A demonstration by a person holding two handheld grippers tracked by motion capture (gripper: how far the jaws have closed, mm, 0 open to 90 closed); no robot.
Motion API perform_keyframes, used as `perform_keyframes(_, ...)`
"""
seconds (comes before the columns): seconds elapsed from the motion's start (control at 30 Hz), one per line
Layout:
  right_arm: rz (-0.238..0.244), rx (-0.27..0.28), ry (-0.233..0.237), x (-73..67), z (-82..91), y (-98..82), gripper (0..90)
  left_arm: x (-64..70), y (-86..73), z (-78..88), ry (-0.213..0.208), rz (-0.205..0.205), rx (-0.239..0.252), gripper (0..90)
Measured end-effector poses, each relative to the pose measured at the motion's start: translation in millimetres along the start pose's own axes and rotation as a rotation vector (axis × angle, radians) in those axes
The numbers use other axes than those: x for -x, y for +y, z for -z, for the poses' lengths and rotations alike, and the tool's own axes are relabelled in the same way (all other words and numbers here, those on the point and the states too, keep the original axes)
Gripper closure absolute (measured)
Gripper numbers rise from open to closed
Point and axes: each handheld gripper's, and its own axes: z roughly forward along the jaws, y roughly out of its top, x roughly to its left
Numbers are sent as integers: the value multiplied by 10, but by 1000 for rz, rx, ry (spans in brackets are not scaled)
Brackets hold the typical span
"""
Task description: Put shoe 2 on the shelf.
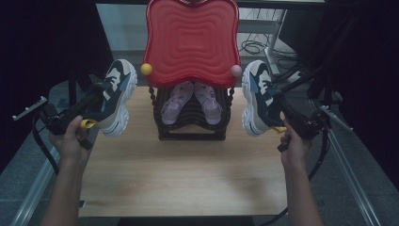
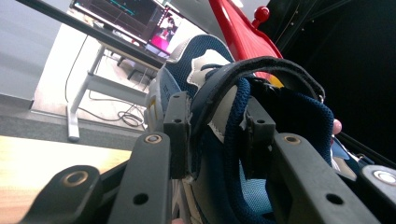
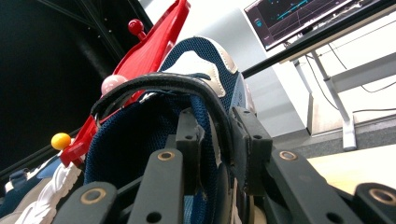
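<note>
Each gripper holds 1 chunky sneaker off the table, 1 on either side of the rack. The left sneaker (image 1: 114,96) has a navy mesh upper with cream and white panels and a thick, ridged white sole; the left gripper (image 1: 96,96) pinches its padded heel collar, 1 jaw inside the shoe and 1 outside, as the left gripper view shows against the blue mesh lining. The right sneaker (image 1: 258,96), of the same make-up, is clamped the same way at its collar by the right gripper (image 1: 277,101). No brand or lettering can be read on either shoe.

Between them stands a black rack (image 1: 190,120) with beaded uprights, on the pale wood-grain table (image 1: 183,174). On its lower shelf lies a pair of small purple sandals (image 1: 192,101), translucent and strappy, toes toward the person. Its top is a glossy red tray (image 1: 191,40) with wavy edges and concentric ridges, tipped by a yellow knob (image 1: 147,68) and a pink knob (image 1: 236,71) at its near corners. That red top overhangs the shelf space between the 2 sneakers. Beyond, a monitor (image 3: 303,18) glows on a white-legged desk.
</note>
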Motion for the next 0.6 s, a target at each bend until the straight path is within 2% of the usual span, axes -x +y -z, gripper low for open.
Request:
perform_keyframes(0.2, -6, 14, 8, -32, -38, 107, 738, 15, 75, -46, 11, -10, 1, 688)
perform_keyframes(0.33, -9, 16, 14, -43, -73, 163, 737, 34, 141, -59, 9, -8, 11, 688)
perform_keyframes(0.6, -9, 21, 17, -91, -133, 271, 736, 112, 309, -149, 5, -30, 16, 688)
